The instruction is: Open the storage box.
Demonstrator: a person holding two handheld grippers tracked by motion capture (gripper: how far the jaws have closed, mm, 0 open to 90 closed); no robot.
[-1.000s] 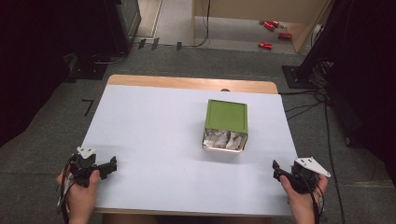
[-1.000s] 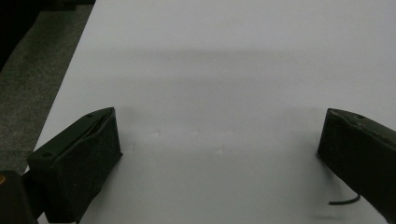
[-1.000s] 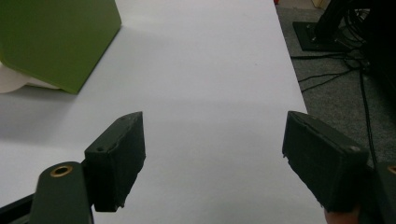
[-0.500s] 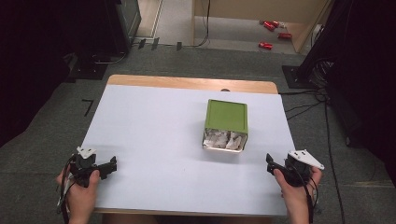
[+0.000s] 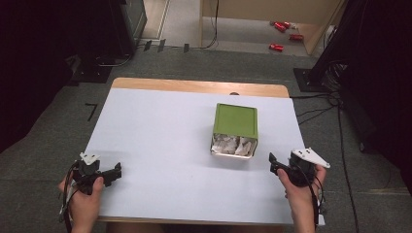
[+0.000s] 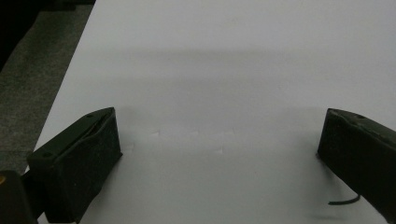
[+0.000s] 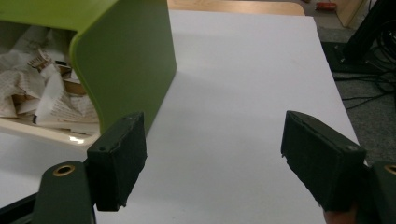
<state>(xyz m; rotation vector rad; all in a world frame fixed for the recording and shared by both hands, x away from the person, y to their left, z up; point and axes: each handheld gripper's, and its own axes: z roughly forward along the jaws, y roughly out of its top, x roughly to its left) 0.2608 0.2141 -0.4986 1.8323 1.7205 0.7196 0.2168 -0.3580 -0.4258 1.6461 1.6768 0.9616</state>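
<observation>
Fingers on my right gripper are wide apart, nothing between them; it has moved in toward the green box since a second ago, now just beside its near-right corner. Left gripper unmoved, jaws wide over bare table.

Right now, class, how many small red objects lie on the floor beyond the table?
3, all in the high view's upper right: one farthest back, one right of it, one nearest the table. Others may be hidden.
</observation>
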